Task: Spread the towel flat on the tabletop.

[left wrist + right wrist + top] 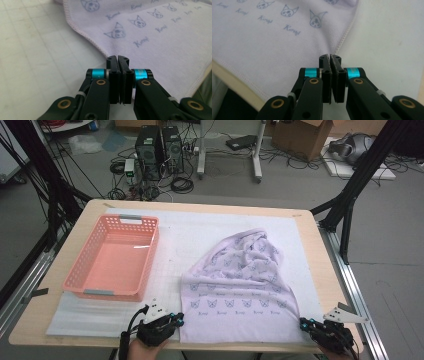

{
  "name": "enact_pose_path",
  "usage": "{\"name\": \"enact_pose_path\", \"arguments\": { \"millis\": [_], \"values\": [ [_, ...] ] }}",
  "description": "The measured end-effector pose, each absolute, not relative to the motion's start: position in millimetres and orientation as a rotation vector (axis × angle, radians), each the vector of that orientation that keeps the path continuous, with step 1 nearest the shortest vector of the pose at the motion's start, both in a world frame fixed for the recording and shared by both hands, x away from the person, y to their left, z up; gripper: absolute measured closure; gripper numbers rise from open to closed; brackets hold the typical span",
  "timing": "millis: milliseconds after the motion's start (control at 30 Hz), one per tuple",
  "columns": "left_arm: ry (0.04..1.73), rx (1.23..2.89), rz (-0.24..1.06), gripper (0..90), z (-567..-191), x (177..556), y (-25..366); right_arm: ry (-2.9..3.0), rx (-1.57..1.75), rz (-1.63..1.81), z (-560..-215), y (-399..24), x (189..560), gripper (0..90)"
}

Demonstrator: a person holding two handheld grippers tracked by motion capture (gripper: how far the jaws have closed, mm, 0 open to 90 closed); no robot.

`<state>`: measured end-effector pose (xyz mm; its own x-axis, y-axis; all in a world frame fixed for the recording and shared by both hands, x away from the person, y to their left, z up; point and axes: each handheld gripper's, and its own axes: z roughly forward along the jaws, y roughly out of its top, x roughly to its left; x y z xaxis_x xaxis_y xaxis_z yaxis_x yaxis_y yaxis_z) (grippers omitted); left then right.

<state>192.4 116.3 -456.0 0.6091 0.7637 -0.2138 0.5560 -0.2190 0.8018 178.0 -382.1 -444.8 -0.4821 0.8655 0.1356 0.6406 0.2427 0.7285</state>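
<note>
A: One towel [239,287] is counted in the high view, spread on the white mat [185,235] of the surface [310,245], long axis running away from the person, far end bunched. One pink basket [112,257] is noted to its left, nothing in it. Two grippers are logged: left gripper [176,320] at the towel's near left corner, right gripper [305,324] at its near right corner.

B: Which hand is judged nearer?

A: Neither; each is set just beside its own corner.

B: Left gripper view?

A: Jaws are seen pressed together, nothing clamped. The towel [150,37] lies ahead and to the right of the tips, its hemmed edge just beyond them.

B: Right gripper view?

A: Jaws likewise shut and empty. The towel [274,42] lies ahead and to the left, its side hem running just past the tips. A grasp of either corner is judged to require opening first.
</note>
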Motion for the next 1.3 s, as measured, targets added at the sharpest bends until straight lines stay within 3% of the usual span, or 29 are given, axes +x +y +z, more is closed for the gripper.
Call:
{"name": "enact_pose_path", "arguments": {
  "millis": [300,333,400,500,633,700,767,833,867,900,1233,1300],
  "values": [
    [0.995,1.932,0.201,87.1,-453,156,135,2.3,1.35,1.101,-435,-388,135,88.4],
    [0.996,1.926,0.208,82.7,-454,157,135,2.31,1.352,1.097,-436,-387,134,86.0],
    [1.032,1.889,0.224,57.8,-455,165,134,2.27,1.373,1.097,-437,-386,137,66.3],
    [1.066,1.833,0.258,49.2,-451,182,130,2.188,1.396,1.127,-433,-385,146,60.4],
    [1.104,1.821,0.257,46.9,-452,206,118,2.135,1.422,1.081,-436,-380,165,59.9],
    [1.103,1.846,0.234,47.2,-454,212,109,2.145,1.427,1.05,-441,-374,176,60.3],
    [1.069,1.89,0.302,49.7,-456,209,99,2.172,1.416,1.019,-446,-368,184,64.9],
    [1.048,1.925,0.375,72.1,-457,203,96,2.179,1.383,1.007,-446,-365,184,82.6],
    [1.053,1.916,0.331,83.8,-457,202,98,2.205,1.375,1.029,-446,-365,183,86.9],
    [1.059,1.915,0.321,86.1,-456,200,101,2.212,1.359,1.017,-445,-364,181,87.4],
    [1.007,1.956,0.283,86.3,-453,145,120,2.364,1.305,1.03,-444,-370,129,87.9],
    [1.001,1.942,0.279,80.3,-453,146,120,2.376,1.301,1.056,-442,-370,125,82.2]
  ]
}}
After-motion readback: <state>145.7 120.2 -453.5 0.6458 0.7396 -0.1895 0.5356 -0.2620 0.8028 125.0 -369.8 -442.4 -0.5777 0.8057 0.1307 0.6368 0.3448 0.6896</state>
